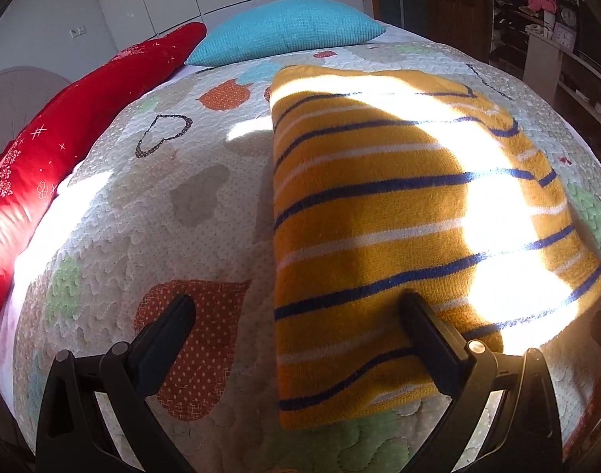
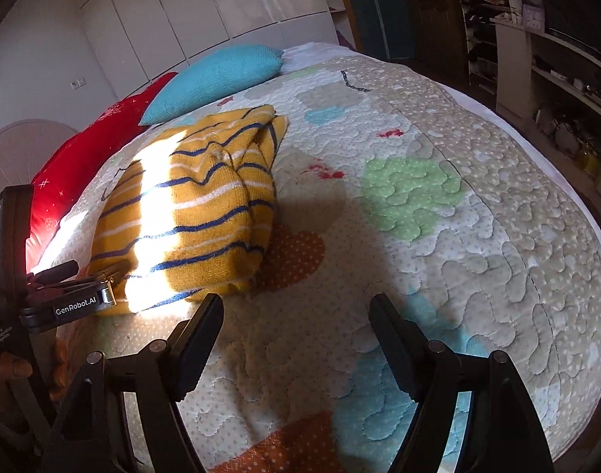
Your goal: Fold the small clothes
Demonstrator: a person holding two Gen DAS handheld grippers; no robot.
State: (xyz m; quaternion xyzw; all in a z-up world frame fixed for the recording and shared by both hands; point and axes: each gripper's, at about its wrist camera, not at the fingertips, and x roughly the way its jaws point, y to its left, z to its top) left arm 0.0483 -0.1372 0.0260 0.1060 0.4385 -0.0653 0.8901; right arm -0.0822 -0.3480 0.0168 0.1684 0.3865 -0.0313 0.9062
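Note:
A yellow knitted sweater (image 1: 379, 216) with blue and white stripes lies folded into a rectangle on the patchwork quilt (image 1: 174, 205), partly in bright sunlight. My left gripper (image 1: 298, 311) is open just above the sweater's near left corner. Its right finger (image 1: 422, 327) is over the knit and its left finger (image 1: 178, 319) over the quilt. In the right wrist view the sweater (image 2: 190, 205) lies up and to the left. My right gripper (image 2: 296, 303) stands open over bare quilt (image 2: 419, 197) beside it, with nothing between its fingers.
A red pillow (image 1: 64, 138) and a turquoise cushion (image 1: 288, 35) lie at the head of the bed. Shelves (image 2: 557, 79) with clutter stand beyond the bed's right edge. The left gripper's housing (image 2: 69, 301) and a hand (image 2: 16, 366) show at the right view's left edge.

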